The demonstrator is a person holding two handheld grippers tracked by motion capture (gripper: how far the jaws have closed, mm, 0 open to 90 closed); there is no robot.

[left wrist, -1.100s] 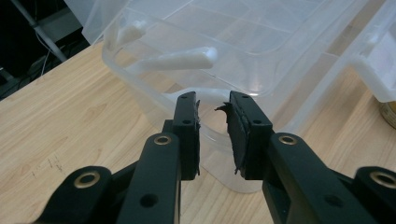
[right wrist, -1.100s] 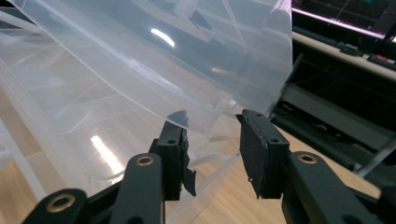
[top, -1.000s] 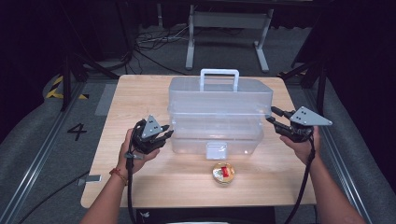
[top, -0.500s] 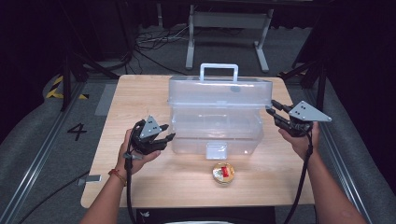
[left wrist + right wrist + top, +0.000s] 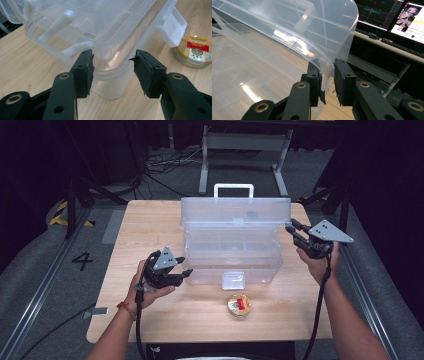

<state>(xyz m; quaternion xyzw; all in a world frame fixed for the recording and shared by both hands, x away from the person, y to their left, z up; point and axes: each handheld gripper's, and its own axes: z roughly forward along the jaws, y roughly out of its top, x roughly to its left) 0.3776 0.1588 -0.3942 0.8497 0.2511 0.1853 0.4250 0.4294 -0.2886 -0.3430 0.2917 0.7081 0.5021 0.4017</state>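
High view: box lid (image 5: 235, 211) raised higher.

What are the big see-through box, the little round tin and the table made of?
The box looks like clear, slightly frosted plastic: the wood shows through its walls and the lid glints. The tin seems metal, with a gold shiny rim and a red printed label, though coated plastic is possible. The table appears pale wood or laminate, with visible grain and a matte finish.

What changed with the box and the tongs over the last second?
The right tongs have been closing on the lid edge and lifted it, so the lid now stands higher over the box. The left tongs have been opening at the box's near corner, not gripping it. The box and the tin stayed put.
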